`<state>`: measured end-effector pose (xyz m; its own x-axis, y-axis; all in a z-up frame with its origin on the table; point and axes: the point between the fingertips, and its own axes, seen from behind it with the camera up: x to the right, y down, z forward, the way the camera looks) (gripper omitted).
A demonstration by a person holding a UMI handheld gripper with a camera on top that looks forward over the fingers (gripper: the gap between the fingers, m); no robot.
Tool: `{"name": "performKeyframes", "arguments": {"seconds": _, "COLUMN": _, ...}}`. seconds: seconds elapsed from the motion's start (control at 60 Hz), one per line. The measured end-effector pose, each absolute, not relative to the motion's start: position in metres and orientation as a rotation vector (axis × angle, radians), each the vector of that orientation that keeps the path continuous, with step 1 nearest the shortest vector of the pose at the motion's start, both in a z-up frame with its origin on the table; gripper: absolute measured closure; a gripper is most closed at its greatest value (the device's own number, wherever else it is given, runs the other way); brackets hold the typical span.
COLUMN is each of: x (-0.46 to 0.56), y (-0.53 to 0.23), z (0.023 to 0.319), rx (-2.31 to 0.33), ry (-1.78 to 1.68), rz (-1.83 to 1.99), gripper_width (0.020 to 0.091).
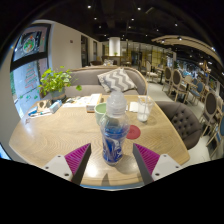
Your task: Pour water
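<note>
Gripper: my gripper (112,160) has its two fingers spread wide, the magenta pads (76,158) showing on either side. I see a gap between each pad and the bottle, so I read it as holding nothing.
Water bottle: a clear plastic water bottle (114,128) with a blue label stands upright between the fingers, near the table's near edge. Its base is hidden below my view, so I cannot tell how it rests.
Table: a light wooden table (55,130) carries everything.
Behind the bottle: a green round thing (101,109) and a pink one (133,131) peek out from either side of the bottle; both are partly hidden and I cannot make them out.
Far edge: a glass (144,108) stands towards the far right corner; a leafy plant (52,82) sits at the far left.
Beyond: a sofa with a patterned cushion (118,79).
</note>
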<state>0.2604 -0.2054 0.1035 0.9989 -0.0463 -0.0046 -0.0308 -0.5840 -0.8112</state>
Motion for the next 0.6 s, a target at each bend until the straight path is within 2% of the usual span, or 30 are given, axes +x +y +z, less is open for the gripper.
{"name": "performKeyframes", "arguments": {"seconds": 0.117, "x": 0.268, "y": -0.167, "z": 0.089, "rx": -2.147, "ry": 0.017, "rz": 0.018, "gripper_width": 0.0253}}
{"name": "performKeyframes", "arguments": {"seconds": 0.183, "x": 0.266, "y": -0.149, "z": 0.082, "rx": -2.128, "ry": -0.002, "rz": 0.03, "gripper_width": 0.0282}}
{"name": "performKeyframes", "arguments": {"seconds": 0.233, "x": 0.267, "y": -0.141, "z": 0.074, "rx": -2.125, "ry": -0.007, "rz": 0.029, "gripper_width": 0.0353}}
{"name": "performKeyframes", "arguments": {"seconds": 0.267, "x": 0.268, "y": -0.136, "z": 0.069, "rx": -2.123, "ry": -0.009, "rz": 0.026, "gripper_width": 0.0427}}
{"name": "performKeyframes", "arguments": {"seconds": 0.317, "x": 0.265, "y": -0.132, "z": 0.068, "rx": -2.111, "ry": -0.007, "rz": 0.046, "gripper_width": 0.0575}}
{"name": "performKeyframes", "arguments": {"seconds": 0.433, "x": 0.263, "y": -0.129, "z": 0.069, "rx": -2.116, "ry": -0.004, "rz": 0.057, "gripper_width": 0.0642}}
{"name": "performKeyframes", "arguments": {"seconds": 0.5, "x": 0.26, "y": -0.126, "z": 0.075, "rx": -2.11, "ry": 0.002, "rz": 0.076, "gripper_width": 0.0717}}
{"name": "performKeyframes", "arguments": {"seconds": 0.6, "x": 0.242, "y": -0.122, "z": 0.092, "rx": -2.105, "ry": -0.017, "rz": 0.107, "gripper_width": 0.0752}}
